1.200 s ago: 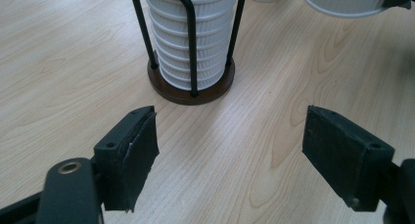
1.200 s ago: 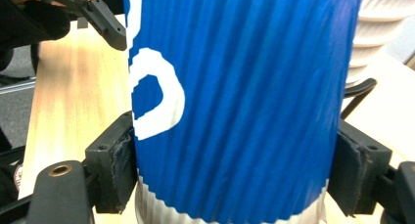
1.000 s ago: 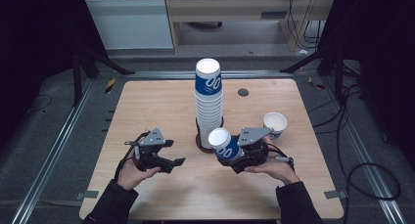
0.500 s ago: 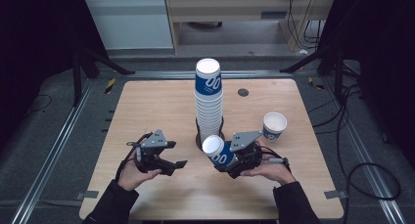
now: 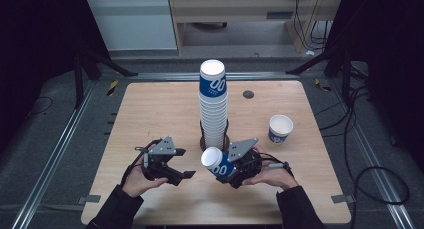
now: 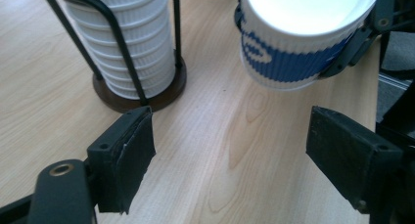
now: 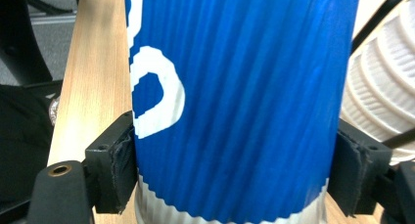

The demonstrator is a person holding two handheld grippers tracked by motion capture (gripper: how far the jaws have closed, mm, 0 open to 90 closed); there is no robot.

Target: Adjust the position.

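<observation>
R gripper (image 5: 231,170) clamped on blue cup (image 5: 216,162), tipped sideways near stack (image 5: 213,106), mouth facing left, prob. for handoff. L gripper (image 5: 175,170) jaws wide, empty, just left of cup. Spare cup (image 5: 280,128) far right.

The cup stack (image 5: 213,105) stands mid-table (image 5: 150,114), a lone cup (image 5: 280,128) to its right, a held cup (image 5: 217,162) before it.

A blue ribbed paper cup (image 5: 218,162) with white lettering and a white rim lies tilted on its side, its mouth toward the frame's upper left, low in the centre, clamped across its wall just below the cup stack (image 5: 213,103).
</observation>
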